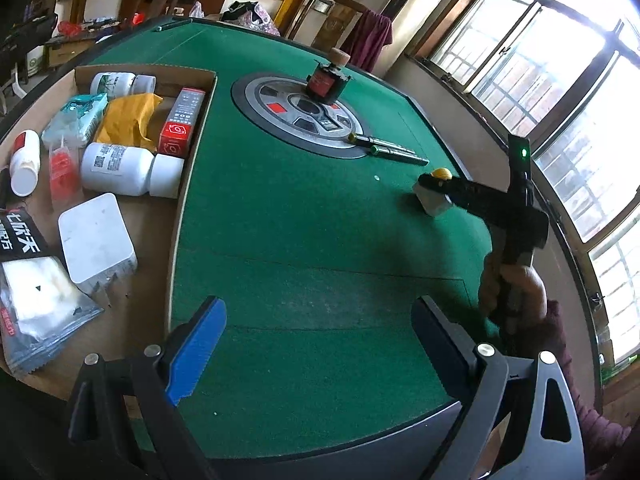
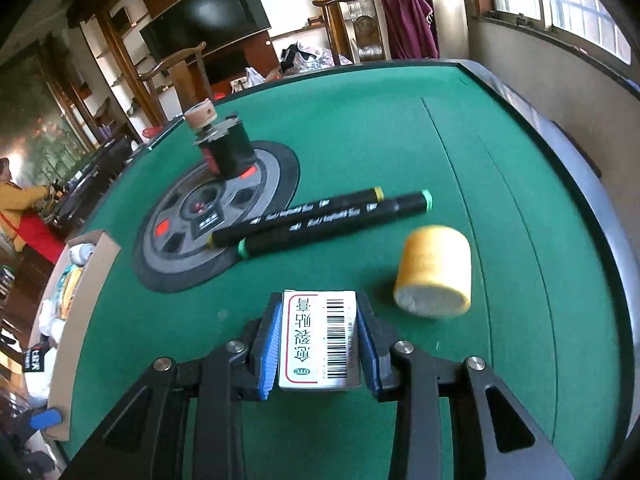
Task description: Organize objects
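My right gripper (image 2: pixel 318 312) is shut on a small white medicine box (image 2: pixel 316 344) with a barcode, its blue pads pressed on both long sides just above the green felt. In the left wrist view that right gripper (image 1: pixel 434 190) and the box (image 1: pixel 434 204) sit at the table's right side. A yellow jar (image 2: pixel 434 270) lies on its side just right of the box. Two black markers (image 2: pixel 320 216) lie side by side beyond it. My left gripper (image 1: pixel 320 308) hangs open over bare felt, nothing between its fingers.
A cardboard tray (image 1: pixel 200 152) at the left holds white bottles (image 1: pixel 120 170), a red box (image 1: pixel 180 124), a yellow packet and sachets. A black cylinder with a cork-coloured top (image 2: pixel 226 148) stands on the round grey centre panel (image 1: pixel 280 128). A person in yellow (image 2: pixel 16 204) stands far left.
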{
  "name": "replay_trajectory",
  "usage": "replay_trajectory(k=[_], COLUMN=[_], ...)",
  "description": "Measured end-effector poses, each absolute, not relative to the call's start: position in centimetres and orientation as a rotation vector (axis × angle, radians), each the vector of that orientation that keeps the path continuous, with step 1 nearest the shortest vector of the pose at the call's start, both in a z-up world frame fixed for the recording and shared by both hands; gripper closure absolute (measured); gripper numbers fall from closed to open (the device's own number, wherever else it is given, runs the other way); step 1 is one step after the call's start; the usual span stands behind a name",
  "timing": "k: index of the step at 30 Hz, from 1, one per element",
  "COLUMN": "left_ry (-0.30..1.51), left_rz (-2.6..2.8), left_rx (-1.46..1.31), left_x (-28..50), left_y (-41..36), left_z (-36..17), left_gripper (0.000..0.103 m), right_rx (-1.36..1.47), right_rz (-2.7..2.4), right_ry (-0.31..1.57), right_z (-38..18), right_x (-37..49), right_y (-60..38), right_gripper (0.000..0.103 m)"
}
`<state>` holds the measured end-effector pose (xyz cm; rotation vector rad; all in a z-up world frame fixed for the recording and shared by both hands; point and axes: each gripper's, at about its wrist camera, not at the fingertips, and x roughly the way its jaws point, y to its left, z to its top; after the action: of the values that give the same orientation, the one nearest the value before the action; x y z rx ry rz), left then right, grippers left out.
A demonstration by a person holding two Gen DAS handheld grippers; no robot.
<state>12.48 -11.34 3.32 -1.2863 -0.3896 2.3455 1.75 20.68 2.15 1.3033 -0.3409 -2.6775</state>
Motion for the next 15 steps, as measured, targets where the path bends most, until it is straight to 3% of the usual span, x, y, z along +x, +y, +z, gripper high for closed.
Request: replay_trajectory(k=[7,11,15], left_ry=[-0.368,-0.355,-0.353], left_rz=[2.348,2.346,2.340], left_rx=[-1.270,-1.253,-1.243], left_x=[13.3,13.6,13.9], left_y=[-11.0,-10.7,-10.5], left_z=[3.3,3.4,3.4], left_gripper=[0.010,0.010,0.010], right_rx=[1.315,1.262,1.173], right_rz=[-2.643,-2.679,-2.750], right_ry=[-0.335,-0.317,-0.324], right_z=[1.4,2.0,3.1], right_x=[3.0,3.8,4.7], right_y=[19.6,19.2,19.6], right_gripper=[0.063,0.033,0.024])
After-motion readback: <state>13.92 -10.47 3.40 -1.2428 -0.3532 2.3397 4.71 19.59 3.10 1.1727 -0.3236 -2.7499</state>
